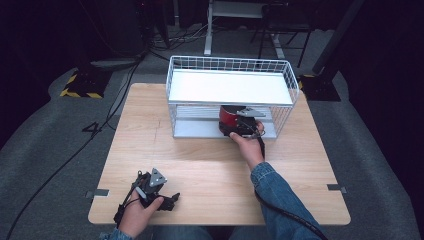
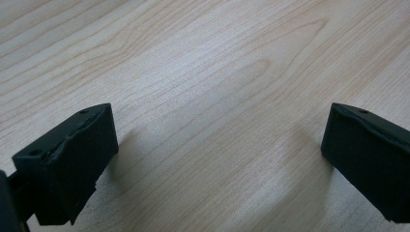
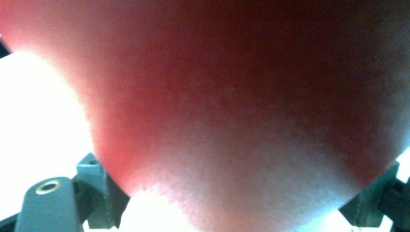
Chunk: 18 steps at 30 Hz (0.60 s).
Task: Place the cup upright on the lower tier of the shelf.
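Two claws: right claw (image 1: 239, 123) grips red cup (image 1: 229, 116); left claw (image 1: 167, 201) open

No text, label, brand or number can be read anywhere.

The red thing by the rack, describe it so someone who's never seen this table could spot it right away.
On the wooden table stands a white wire rack. At the front of its lower shelf, the right gripper meets a red rounded object. It is the sole red item among white, grey and black.
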{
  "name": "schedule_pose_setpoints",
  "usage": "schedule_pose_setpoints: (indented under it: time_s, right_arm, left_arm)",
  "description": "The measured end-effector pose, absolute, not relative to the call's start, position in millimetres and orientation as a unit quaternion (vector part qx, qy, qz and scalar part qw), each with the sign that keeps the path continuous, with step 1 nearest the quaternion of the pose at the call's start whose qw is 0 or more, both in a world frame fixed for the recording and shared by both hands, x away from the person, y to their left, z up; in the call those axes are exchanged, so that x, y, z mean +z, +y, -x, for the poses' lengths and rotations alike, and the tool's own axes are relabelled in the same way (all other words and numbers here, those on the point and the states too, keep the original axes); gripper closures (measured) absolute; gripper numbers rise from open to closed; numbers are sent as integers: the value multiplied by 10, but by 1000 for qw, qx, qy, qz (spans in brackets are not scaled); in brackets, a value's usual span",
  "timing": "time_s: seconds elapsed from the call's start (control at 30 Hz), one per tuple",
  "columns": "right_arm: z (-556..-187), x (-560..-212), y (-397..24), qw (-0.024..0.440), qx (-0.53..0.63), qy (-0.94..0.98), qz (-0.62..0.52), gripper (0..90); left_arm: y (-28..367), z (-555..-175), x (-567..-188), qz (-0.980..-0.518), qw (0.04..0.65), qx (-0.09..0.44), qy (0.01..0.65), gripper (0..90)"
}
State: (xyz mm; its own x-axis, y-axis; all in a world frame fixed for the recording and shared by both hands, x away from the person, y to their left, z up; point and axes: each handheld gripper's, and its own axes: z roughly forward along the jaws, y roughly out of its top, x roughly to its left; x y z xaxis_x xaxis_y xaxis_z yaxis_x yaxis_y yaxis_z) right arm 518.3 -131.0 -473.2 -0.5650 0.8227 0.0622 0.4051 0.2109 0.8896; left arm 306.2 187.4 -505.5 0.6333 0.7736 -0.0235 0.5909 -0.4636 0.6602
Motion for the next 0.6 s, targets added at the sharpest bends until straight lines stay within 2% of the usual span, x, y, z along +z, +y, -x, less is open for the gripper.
schedule_pose_setpoints:
  time_s: [0.6]
  right_arm:
    - [-5264, -4832, -1257, 214, 473, 753, -404, 146]
  left_arm:
    - [1874, -3062, -5056, -844, 324, 141, 404, 1]
